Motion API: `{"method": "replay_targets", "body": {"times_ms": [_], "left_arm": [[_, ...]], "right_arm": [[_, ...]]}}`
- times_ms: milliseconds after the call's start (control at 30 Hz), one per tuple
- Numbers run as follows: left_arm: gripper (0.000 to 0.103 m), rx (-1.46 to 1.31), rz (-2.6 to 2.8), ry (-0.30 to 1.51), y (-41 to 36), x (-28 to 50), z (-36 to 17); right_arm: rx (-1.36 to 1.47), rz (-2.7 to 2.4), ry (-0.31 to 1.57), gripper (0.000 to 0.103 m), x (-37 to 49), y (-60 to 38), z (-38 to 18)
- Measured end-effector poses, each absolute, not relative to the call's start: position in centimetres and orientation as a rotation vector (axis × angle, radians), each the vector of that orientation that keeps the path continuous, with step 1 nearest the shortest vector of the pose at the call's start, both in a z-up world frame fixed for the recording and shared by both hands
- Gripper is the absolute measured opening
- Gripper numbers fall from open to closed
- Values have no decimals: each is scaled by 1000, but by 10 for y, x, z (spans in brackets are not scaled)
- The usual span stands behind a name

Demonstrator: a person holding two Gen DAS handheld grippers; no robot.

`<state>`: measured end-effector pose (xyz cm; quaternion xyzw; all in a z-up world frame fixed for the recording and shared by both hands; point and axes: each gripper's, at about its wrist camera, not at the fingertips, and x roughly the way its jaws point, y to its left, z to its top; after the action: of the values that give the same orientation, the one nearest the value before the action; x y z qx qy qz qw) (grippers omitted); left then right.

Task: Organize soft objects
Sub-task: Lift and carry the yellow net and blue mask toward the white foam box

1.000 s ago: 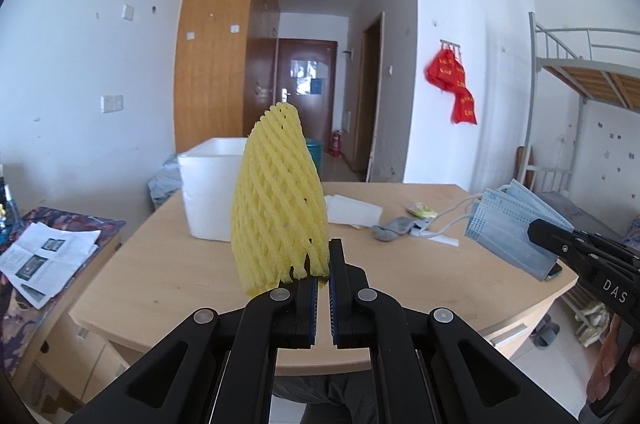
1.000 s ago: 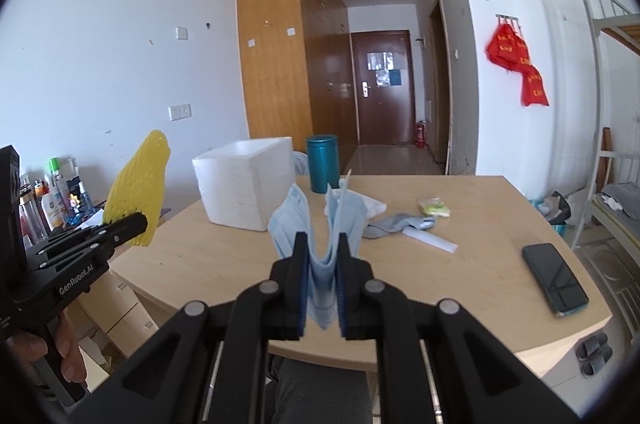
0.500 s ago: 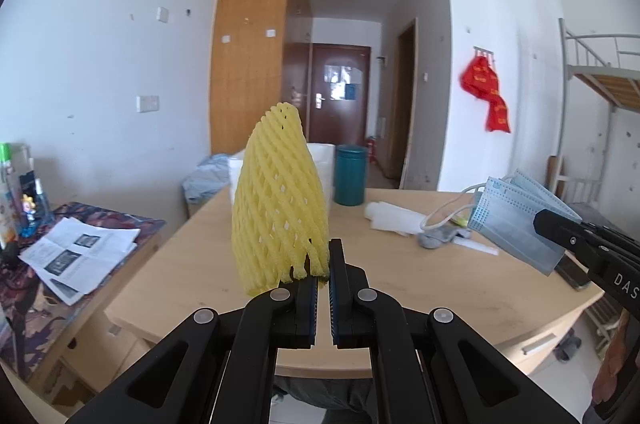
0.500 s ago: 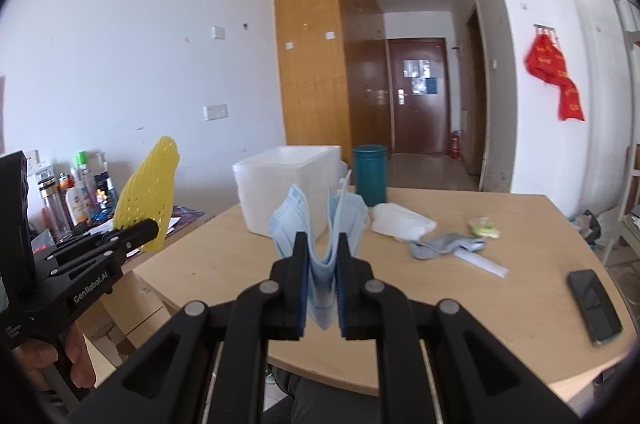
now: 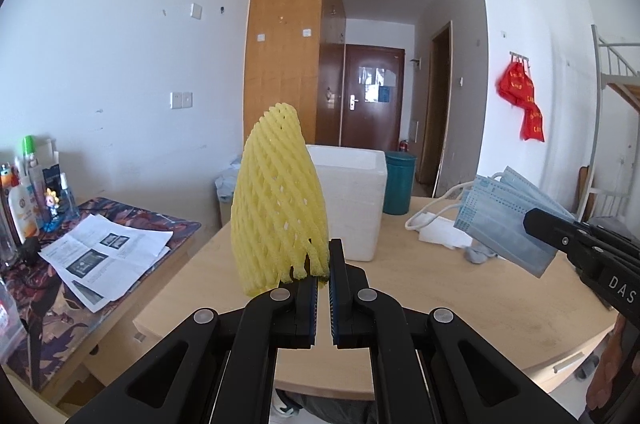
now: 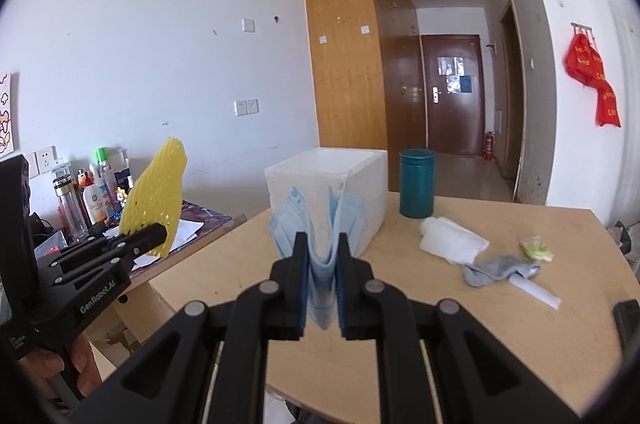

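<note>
My left gripper [image 5: 323, 266] is shut on a yellow foam fruit net [image 5: 278, 200], held upright above the near left edge of the wooden table [image 5: 420, 288]. It also shows in the right wrist view [image 6: 158, 200]. My right gripper [image 6: 323, 248] is shut on a folded stack of blue face masks [image 6: 320, 220], seen from the side in the left wrist view [image 5: 504, 220]. A white foam box [image 6: 332, 192] stands open on the table ahead of both grippers. A grey sock [image 6: 496, 269] and a white soft pack [image 6: 452, 239] lie on the table to the right.
A teal cup [image 6: 417, 183] stands behind the box. A small yellow-green packet [image 6: 536, 249] and a phone [image 6: 628, 320] lie at the right. A side desk [image 5: 80, 252] with papers and bottles is on the left. A bunk bed [image 5: 616, 96] is far right.
Both grippers have swung left with their loads still held. The foam box now sits closer to the centre ahead, and the side desk with bottles has come into view.
</note>
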<state>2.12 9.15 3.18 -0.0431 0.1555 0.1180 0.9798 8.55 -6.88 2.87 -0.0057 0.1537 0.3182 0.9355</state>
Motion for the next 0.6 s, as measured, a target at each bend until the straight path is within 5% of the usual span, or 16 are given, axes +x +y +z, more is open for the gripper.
{"method": "replay_targets", "body": {"times_ms": [600], "left_arm": [[5, -106, 261, 346, 119, 93, 38]], "right_arm": [[-38, 664, 345, 15, 150, -40, 43]]}}
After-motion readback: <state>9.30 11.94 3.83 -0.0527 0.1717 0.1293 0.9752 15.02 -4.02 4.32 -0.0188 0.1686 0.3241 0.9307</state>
